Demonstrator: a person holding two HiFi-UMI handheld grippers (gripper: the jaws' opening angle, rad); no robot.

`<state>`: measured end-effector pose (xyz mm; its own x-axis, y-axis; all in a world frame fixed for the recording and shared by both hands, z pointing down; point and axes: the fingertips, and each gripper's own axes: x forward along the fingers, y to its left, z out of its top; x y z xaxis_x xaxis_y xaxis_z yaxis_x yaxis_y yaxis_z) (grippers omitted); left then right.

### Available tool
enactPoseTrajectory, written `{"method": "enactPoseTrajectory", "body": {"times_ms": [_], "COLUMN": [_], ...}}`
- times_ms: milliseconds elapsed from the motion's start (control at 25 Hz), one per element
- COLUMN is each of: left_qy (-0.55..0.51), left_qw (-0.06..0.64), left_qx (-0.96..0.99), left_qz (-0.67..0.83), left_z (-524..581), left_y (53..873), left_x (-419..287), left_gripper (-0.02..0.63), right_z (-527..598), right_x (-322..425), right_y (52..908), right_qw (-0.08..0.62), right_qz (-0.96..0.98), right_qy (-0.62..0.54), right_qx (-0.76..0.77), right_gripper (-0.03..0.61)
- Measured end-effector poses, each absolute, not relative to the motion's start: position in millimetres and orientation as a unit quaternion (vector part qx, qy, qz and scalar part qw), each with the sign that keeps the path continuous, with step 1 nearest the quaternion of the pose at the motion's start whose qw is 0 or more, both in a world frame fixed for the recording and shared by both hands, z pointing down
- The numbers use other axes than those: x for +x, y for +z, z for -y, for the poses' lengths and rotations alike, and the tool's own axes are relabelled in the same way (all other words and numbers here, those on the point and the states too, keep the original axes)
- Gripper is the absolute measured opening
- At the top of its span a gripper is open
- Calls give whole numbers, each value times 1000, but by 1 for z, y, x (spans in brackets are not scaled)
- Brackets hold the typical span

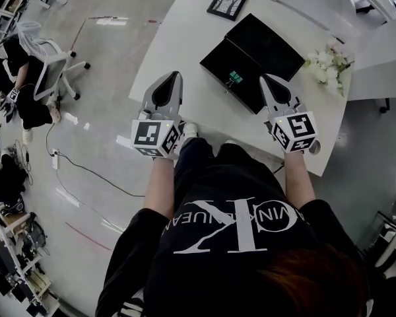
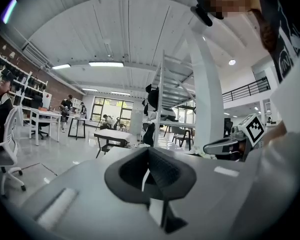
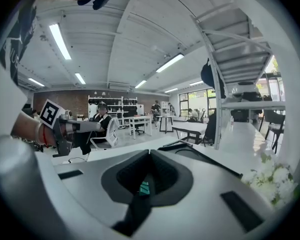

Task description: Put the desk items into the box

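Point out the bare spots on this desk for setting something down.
Widest bare patch: desk left of the black box, between picture frame and left gripper. Crowded on the right, where the box nearly meets the flowers.

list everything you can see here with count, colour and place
table: 1, white, centre
box: 1, black, open, on the table
binder clips: small cluster, count unclear, green, inside the box
picture frame: 1, black, table's far edge
flower bunch: 1, white, table's right end
office chair: 1, white, floor at left
seated person: 1, dark clothes, by that chair
left gripper: 1, grey, jaws together, empty, over the table
right gripper: 1, grey, jaws together, empty, beside the box
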<state>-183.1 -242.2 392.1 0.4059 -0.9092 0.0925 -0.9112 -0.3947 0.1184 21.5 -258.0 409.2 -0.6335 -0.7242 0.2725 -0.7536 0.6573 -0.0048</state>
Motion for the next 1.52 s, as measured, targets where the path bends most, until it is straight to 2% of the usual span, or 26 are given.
{"method": "enactPoseTrajectory", "body": {"times_ms": [1520], "left_qy": [-18], "left_qw": [35], "left_qx": [803], "left_qz": [594], "left_z": [214], "left_y": [362], "left_x": [-165], "left_gripper": [9], "right_z": [241], "right_x": [43], "right_y": [374], "right_qw": [77], "right_qz": [922], "right_qy": [24], "right_qx": [379], "right_gripper": [18]}}
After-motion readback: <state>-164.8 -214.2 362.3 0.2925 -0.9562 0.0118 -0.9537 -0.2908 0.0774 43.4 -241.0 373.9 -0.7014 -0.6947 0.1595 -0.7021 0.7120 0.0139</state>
